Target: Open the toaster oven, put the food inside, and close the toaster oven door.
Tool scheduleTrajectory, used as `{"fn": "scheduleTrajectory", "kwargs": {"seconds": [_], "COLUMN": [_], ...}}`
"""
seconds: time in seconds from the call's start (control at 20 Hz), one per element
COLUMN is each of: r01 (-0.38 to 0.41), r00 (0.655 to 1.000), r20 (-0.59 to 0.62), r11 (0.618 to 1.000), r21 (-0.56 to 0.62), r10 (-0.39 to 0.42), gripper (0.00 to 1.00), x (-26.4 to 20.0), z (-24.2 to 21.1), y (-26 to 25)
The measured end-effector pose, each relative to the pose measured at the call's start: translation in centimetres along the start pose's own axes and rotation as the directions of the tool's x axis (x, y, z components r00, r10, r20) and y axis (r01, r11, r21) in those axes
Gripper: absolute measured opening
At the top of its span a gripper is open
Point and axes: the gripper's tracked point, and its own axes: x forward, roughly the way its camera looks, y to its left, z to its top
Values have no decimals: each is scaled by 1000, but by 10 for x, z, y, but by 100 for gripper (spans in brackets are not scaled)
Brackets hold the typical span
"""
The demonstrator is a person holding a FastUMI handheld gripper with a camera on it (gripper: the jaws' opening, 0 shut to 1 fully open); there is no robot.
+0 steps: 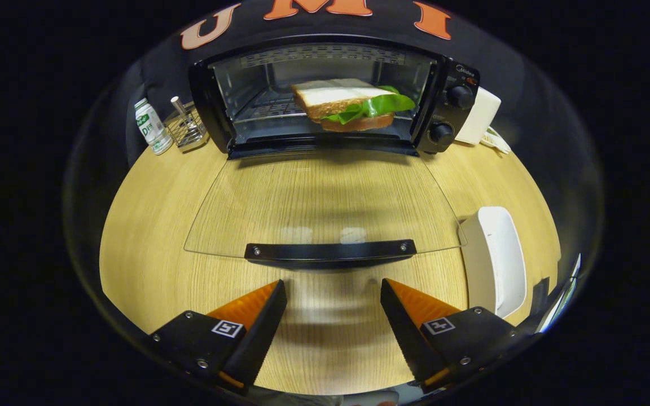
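Just ahead of the spread, empty gripper lies the door handle of the flat-open toaster oven, sandwich already on the rack, so a lift that slips off that handle could drop the glass door again.
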Motion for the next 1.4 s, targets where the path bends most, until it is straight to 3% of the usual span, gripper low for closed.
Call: {"fn": "scheduleTrajectory", "kwargs": {"seconds": [0.3, 0.65, 1.05, 1.4], "r01": [-4, -17, -53, -58], "r00": [1000, 999, 987, 972], "r20": [7, 41, 158, 230], "r11": [1000, 1000, 996, 997], "r21": [11, 22, 74, 56], "r10": [4, 16, 41, 43], "gripper": [99, 100, 100, 100], "x": [17, -9, -51, -53], "z": [5, 25, 96, 147], "y": [2, 1, -1, -2]}}
